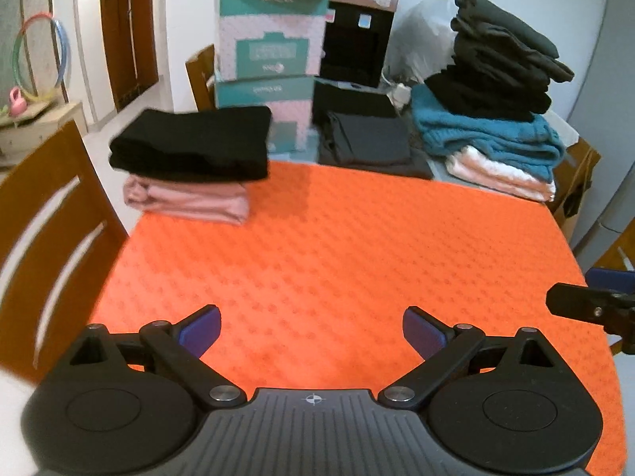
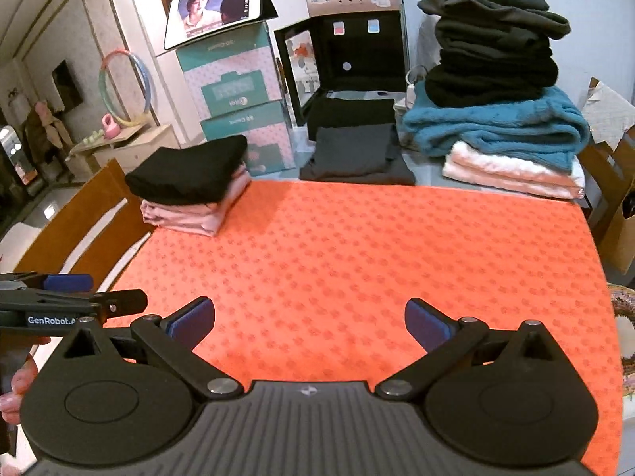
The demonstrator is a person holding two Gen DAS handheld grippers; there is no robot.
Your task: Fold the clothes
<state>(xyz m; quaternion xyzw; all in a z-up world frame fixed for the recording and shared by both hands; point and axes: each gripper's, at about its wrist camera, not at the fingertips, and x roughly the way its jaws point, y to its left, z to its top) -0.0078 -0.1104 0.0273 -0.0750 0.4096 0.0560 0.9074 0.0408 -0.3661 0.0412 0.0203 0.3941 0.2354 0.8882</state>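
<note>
Grippers come first in both wrist views: the left gripper (image 1: 311,333) and the right gripper (image 2: 309,323) each hover over the near edge of the table with their blue-padded fingers spread wide and nothing between them. They sit side by side, each showing at the edge of the other's view, and part of a hand (image 2: 18,388) shows at the lower left of the right wrist view. Beneath them an orange patterned tablecloth (image 1: 337,246) covers the table, bare across its near and middle stretch.

At the far left corner lies a folded black garment (image 1: 194,142) stacked on a folded pink garment (image 1: 186,200). Past the cloth's far edge, about centre, rests a folded dark grey garment (image 2: 355,152). At the far right stands a tall pile: pale pink and white folded pieces (image 2: 512,172) at the bottom, a teal fleece (image 2: 496,125) above them, and several dark folded clothes (image 2: 492,39) on top.

A wooden chair (image 1: 43,238) stands beside the table's left side. Behind the table are stacked teal and pink cartons (image 2: 234,91) with a tablet (image 2: 218,6) propped on top, and a water dispenser (image 2: 357,43) next to them.
</note>
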